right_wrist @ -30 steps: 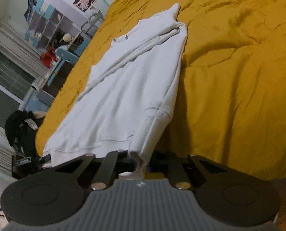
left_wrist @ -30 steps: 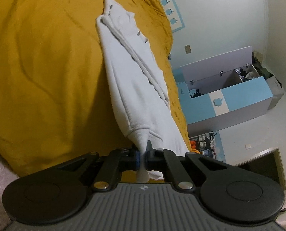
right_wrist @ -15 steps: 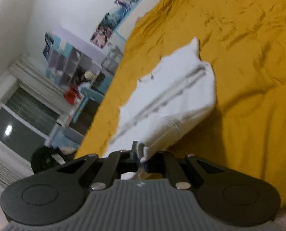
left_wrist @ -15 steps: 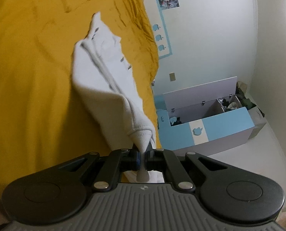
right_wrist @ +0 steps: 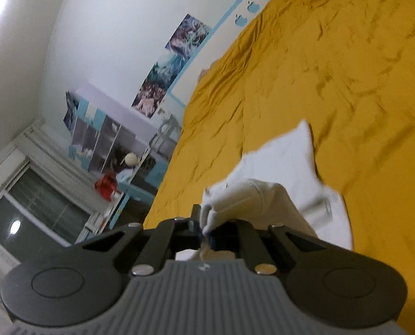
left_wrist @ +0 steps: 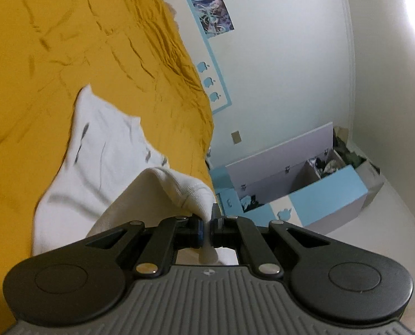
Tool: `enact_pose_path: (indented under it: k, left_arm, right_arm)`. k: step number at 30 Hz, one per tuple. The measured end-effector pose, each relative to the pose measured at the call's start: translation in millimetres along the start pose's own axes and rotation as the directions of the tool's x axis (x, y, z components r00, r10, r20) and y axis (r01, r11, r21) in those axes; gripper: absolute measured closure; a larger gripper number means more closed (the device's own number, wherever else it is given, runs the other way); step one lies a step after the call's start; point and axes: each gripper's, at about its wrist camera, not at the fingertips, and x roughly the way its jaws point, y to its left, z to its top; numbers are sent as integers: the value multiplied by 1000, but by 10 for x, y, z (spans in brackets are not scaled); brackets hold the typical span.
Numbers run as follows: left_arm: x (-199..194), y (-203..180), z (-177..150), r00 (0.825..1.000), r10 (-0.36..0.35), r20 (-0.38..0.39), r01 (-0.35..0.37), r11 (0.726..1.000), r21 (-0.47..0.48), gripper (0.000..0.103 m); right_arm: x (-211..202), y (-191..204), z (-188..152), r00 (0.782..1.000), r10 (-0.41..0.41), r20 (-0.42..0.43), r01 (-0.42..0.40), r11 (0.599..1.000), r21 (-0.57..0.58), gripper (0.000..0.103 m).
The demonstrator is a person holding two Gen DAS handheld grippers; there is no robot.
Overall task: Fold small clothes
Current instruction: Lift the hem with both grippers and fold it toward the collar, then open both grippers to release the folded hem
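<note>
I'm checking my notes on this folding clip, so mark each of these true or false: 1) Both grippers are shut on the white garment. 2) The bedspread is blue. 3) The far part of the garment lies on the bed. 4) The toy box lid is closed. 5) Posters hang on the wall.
1) True: the left gripper and the right gripper each pinch the white garment.
2) False: the bedspread is mustard yellow.
3) True: it rests on the bedspread.
4) False: the toy box stands with its lid up.
5) True: posters hang on the wall.
</note>
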Motion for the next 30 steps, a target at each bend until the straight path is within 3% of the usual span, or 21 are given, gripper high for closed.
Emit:
enact_pose_path:
  k: [8,15,17,18,19,21,23,25,28,30]
  left_arm:
    - [757,291,608,999,51,-10,-50,998,50,99]
    - [1229,749,851,991,129,-44,-127,991,44,99]
    - [1336,870,901,980,185,-69,-181,981,66,97]
    - [1359,914,925,973,222,-69,-217,974,64,96]
    - [1370,962,959,967,246,-69,-244,969,44,96]
    - [1286,1011,1033,972,233,-33,-233,972,0,94]
    - [1107,938,1082,974,218,58,-218,976,-7,82]
    - [952,823,1087,973,192,125,-195,981,13,81]
    - [934,681,997,984,164,75,-167,985,47,69]
    - [1010,616,884,984,178,21,-179,981,78,67]
  right_arm:
    - [1096,-271,556,998,-63,9,63,998,24,103]
    - [1862,-681,749,986,-157,-47,159,987,32,103]
    - [2041,-818,739,979,-189,-69,192,981,35,97]
    - [2109,-870,735,972,-223,-72,226,973,37,89]
    - [2145,-924,729,966,-252,-60,254,966,43,72]
    - [2104,-996,747,965,-261,22,259,963,73,60]
    - [1997,-1037,789,969,-234,77,224,967,120,58]
    - [1920,-1015,812,976,-204,70,195,974,118,56]
    - [1945,-824,805,977,-213,-7,213,977,8,56]
    - [1967,-654,722,973,-224,-57,217,971,-100,56]
